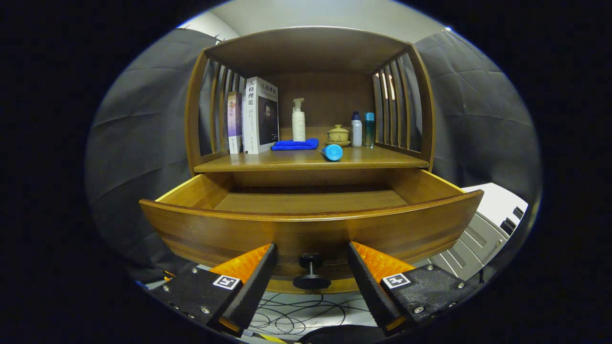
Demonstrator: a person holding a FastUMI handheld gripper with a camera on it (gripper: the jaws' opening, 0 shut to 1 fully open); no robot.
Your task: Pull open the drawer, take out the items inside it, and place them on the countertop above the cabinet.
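Two fingers of the gripper (311,267) are seen spread wide on either side of the drawer's knob (311,272), which sits between them untouched; nothing is pinched. The drawer (311,224) is pictured pulled well out from the wooden cabinet (311,48), and the part of its floor that can be seen over the front panel appears bare. Whatever lies close behind that panel is hidden, so it cannot be told whether any item is left inside.

On the countertop (229,165) above the drawer, a blue tube (332,152) is shown lying on its side close to the front edge, with a folded blue cloth (295,144), a white pump bottle (298,120), a small lidded teacup (338,134), two slim bottles (362,130) and a pair of upright books (253,117) behind or beside it.

Several risks are judged to follow from this arrangement. The tube, being round and near the lip, could be rolled off into the drawer or to the floor if the cabinet is jolted or the shelf brushed. The tall pump bottle and the slim bottles could be toppled by a careless reach, since the shelf is crowded. The projecting drawer front could be struck from below as the gripper is raised, and the open fingers could be caught on the knob. A hidden item might also be overlooked.
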